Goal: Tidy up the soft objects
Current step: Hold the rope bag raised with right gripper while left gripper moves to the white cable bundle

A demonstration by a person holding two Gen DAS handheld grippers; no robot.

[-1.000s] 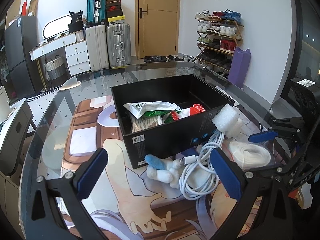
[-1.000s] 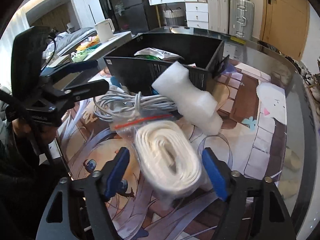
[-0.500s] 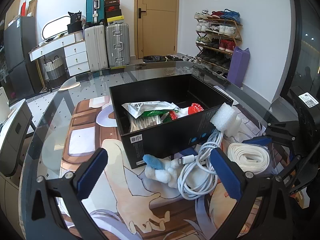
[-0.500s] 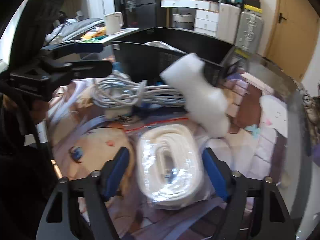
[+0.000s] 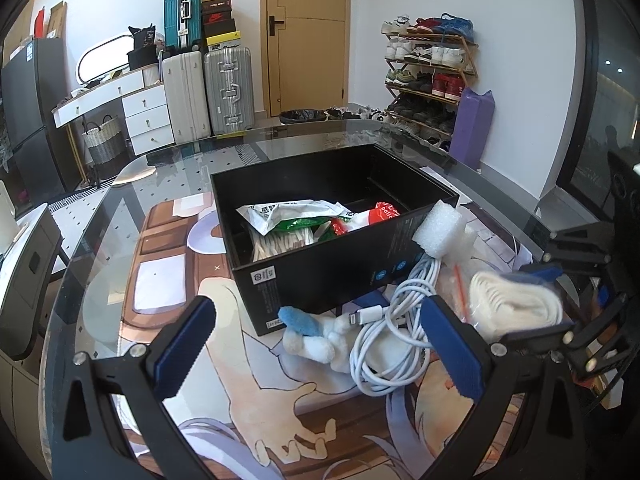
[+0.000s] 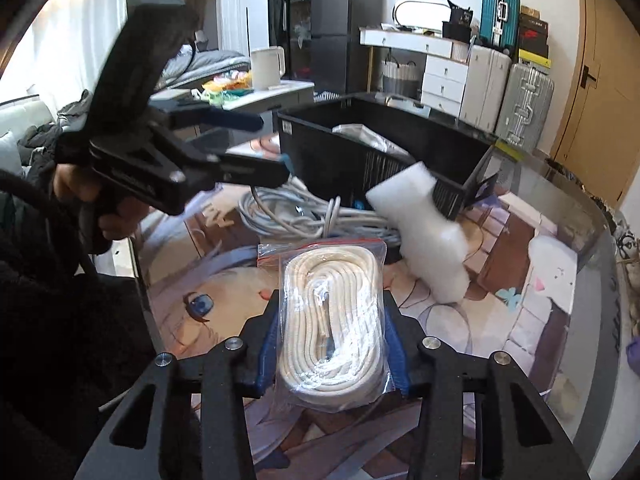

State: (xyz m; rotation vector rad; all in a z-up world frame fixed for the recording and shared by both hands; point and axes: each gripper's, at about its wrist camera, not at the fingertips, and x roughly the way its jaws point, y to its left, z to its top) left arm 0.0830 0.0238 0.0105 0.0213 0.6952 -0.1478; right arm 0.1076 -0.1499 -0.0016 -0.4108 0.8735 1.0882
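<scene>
My right gripper (image 6: 332,344) is shut on a clear zip bag of coiled white rope (image 6: 332,320), held above the printed table mat; the bag also shows in the left wrist view (image 5: 516,304). My left gripper (image 5: 320,344) is open and empty, in front of a small blue-and-white plush toy (image 5: 310,334) and a coiled white cable (image 5: 392,332). The black box (image 5: 320,280) behind them holds snack packets. A white foam block (image 5: 440,228) leans on the box's right corner and also shows in the right wrist view (image 6: 420,232).
The glass table (image 5: 92,264) carries a printed anime mat. Suitcases (image 5: 208,92), a white drawer desk and a shoe rack (image 5: 428,76) stand along the far wall. A chair (image 5: 24,264) is at the left table edge.
My right gripper has closed around the rope bag and lifted it off the mat. The left gripper has stayed open and nearly still.
</scene>
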